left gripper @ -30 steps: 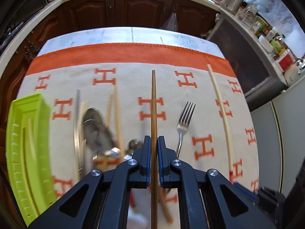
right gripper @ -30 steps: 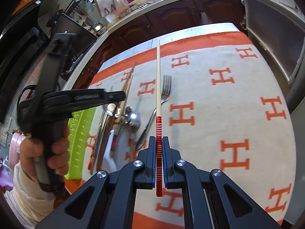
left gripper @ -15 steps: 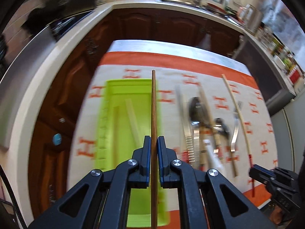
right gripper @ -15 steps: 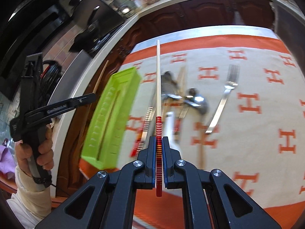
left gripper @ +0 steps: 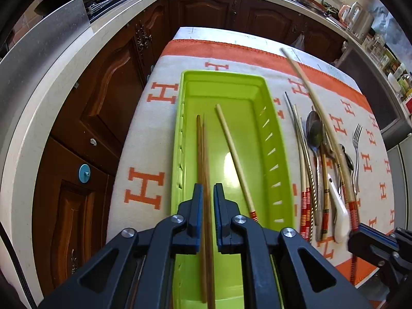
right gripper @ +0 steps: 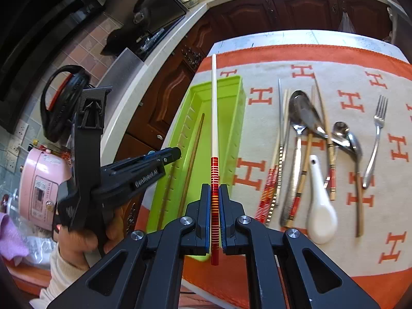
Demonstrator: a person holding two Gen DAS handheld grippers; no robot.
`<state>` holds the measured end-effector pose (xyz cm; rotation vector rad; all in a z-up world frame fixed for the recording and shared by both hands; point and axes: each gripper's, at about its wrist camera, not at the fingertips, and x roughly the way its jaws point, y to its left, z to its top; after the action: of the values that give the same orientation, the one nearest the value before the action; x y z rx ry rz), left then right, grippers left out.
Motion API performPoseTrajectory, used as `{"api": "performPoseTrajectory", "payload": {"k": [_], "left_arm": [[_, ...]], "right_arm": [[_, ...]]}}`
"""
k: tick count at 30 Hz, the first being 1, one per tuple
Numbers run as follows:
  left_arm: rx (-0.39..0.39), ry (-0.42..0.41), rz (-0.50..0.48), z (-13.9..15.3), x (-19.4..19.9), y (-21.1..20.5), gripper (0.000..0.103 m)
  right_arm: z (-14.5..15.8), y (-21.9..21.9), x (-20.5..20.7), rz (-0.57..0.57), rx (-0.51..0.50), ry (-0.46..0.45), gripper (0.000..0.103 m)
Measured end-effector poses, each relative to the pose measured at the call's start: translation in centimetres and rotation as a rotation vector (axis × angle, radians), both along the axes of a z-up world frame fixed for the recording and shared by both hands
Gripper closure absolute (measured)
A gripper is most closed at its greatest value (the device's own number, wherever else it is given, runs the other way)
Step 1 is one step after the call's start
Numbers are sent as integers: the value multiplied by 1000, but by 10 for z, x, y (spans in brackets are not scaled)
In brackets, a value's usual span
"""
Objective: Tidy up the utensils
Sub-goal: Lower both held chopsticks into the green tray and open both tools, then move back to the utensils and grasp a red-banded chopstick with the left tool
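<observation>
A lime green tray lies along the left side of the orange-and-white cloth. My left gripper hovers low over the tray's near end; its jaws are opening. A brown chopstick runs between them with a small gap on each side, beside a second brown one in the tray. A pale chopstick with a red end also lies in the tray. My right gripper is shut on a pale chopstick with a red banded end, held above the tray, just right of the left gripper.
Loose utensils lie on the cloth right of the tray: several chopsticks, metal spoons, a white ceramic spoon and a fork. The table's left edge runs close beside the tray, with wooden cabinets beyond. A hand holds the left gripper.
Both grippers have swung left from over the loose utensils to the green tray. The left jaws have parted a little from the brown chopstick, which now sits down in the tray.
</observation>
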<state>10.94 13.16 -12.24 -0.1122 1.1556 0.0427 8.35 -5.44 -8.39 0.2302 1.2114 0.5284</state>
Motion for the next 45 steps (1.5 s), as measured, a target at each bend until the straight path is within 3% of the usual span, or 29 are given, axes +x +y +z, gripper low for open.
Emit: {"api": "performPoseTrajectory", "payload": {"k": [2, 6, 8, 10, 15, 18, 22, 26, 30, 45], "left_arm": [[-7, -13, 1, 2, -3, 2, 83], [19, -72, 15, 13, -12, 10, 73], [29, -98, 31, 19, -18, 15, 55], [35, -126, 44, 24, -25, 20, 49], [90, -147, 85, 29, -38, 30, 41], [83, -146, 108, 30, -45, 38, 40], [77, -144, 138, 31, -54, 46, 27], [76, -143, 159, 31, -57, 50, 25], [71, -135, 173, 30, -58, 52, 22], [105, -126, 137, 36, -69, 22, 22]], "right_arm": [[-8, 10, 4, -8, -6, 19, 97], [-24, 24, 10, -22, -18, 50, 97], [-31, 28, 13, -26, -23, 60, 97], [-37, 34, 17, -36, -30, 72, 97], [-49, 42, 22, -41, -40, 105, 97], [-51, 48, 21, -37, -43, 113, 97], [-56, 54, 21, -30, -47, 129, 97], [-60, 58, 19, -20, -50, 153, 95], [-55, 57, 14, -20, -51, 137, 80], [-20, 22, -13, -39, -69, 14, 80]]}}
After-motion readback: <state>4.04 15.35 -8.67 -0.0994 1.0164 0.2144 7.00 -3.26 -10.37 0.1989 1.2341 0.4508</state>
